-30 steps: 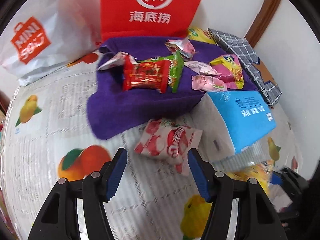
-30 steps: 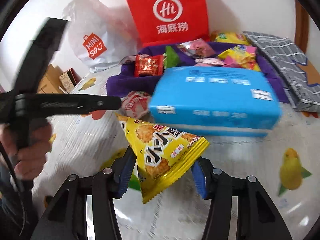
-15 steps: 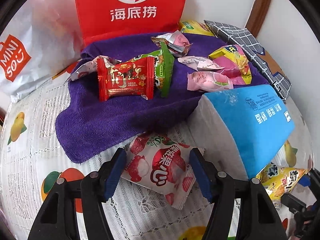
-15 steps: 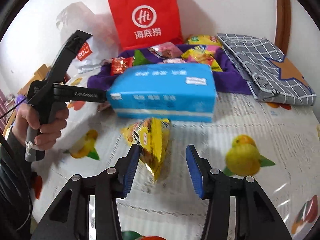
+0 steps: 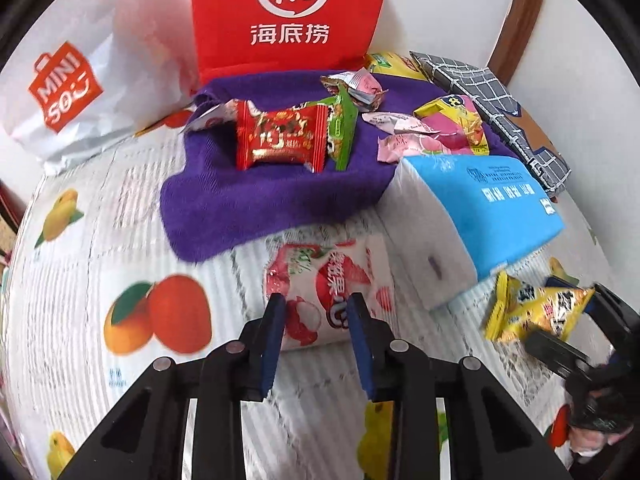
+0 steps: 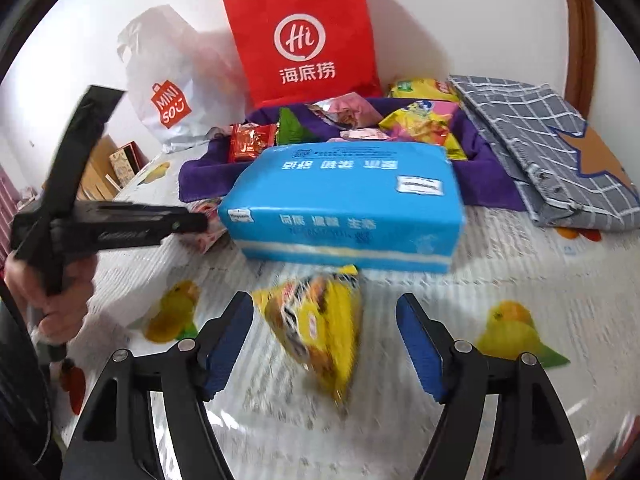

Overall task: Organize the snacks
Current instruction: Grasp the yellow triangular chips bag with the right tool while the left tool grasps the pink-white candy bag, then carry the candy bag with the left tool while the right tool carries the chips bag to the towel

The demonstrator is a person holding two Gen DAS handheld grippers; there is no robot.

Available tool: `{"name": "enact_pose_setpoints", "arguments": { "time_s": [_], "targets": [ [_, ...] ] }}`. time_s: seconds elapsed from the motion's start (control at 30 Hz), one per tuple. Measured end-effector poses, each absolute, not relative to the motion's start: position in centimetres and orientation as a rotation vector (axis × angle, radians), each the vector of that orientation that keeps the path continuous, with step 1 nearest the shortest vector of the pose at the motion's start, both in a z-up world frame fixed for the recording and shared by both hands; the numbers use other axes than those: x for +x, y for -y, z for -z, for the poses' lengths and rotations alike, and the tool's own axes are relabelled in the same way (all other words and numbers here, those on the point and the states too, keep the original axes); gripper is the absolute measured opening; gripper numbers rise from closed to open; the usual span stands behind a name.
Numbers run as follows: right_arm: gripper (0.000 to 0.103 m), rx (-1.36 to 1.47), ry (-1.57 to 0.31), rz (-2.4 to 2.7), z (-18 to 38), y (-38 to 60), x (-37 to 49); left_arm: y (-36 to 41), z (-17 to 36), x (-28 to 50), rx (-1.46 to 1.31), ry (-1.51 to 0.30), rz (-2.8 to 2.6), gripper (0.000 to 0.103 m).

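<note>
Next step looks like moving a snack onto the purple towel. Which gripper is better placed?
Left. The left gripper has just closed on the lychee snack packet, right beside the purple towel. The right gripper has just opened; the yellow packet lies loose between its fingers.

Both grippers: black frames, blue pads (image 6: 230, 344), silver rivets. Left gripper (image 6: 200, 222): white lettering. Dark sleeve (image 6: 16, 392).

The red paper bag (image 5: 286, 16) at 12 o'clock carries a white circle with "Hi" and under it the characters 海底捞. The white plastic bag (image 5: 72, 80) at 10 o'clock shows an orange sign, "MINI SO". The blue tissue pack (image 6: 344, 204) has white characters, upside down and too blurred to read.
</note>
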State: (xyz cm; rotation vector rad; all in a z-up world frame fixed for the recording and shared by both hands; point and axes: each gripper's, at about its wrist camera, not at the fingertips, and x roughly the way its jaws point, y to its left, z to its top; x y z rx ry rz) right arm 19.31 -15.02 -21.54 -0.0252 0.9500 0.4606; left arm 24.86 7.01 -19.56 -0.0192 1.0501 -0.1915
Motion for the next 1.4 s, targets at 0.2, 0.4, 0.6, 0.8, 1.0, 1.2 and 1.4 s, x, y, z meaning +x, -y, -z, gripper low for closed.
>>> {"name": "enact_pose_setpoints", "arguments": {
  "time_s": [0.2, 0.4, 0.6, 0.8, 1.0, 1.2, 1.4],
  "targets": [
    [0.049, -0.042, -1.003, -0.502, 22.6, 14.4, 20.1, -7.3, 19.8, 24.8, -0.058, -1.054, 0.142, 0.053],
    [0.045, -0.061, -0.990, -0.542, 21.3, 15.6, 19.4, -6.9, 20.9, 26.3, -0.085, -1.087, 0.115, 0.074],
    [0.045, -0.054, -0.992, -0.548, 20.7, 17.2, 18.7, -4.1, 21.5, 26.2, 0.029, -1.038, 0.068, 0.062],
    [0.045, -0.055, -1.002, -0.546, 20.8, 18.5, 18.4, -2.3, 21.0, 25.6, 0.066, -1.001, 0.103, 0.020],
    [0.045, -0.052, -0.997, -0.548, 20.6, 19.7, 18.4, -3.1, 20.5, 24.4, 0.000, -1.005, 0.064, 0.019],
    [0.045, -0.046, -0.990, -0.518, 20.3, 20.8, 18.4, -3.8, 20.0, 22.2, -0.077, -1.015, 0.046, 0.019],
    [0.044, -0.056, -0.960, -0.486, 19.4, 21.5, 17.7, -2.8, 18.6, 19.6, -0.119, -0.997, 0.065, 0.019]
  ]
}}
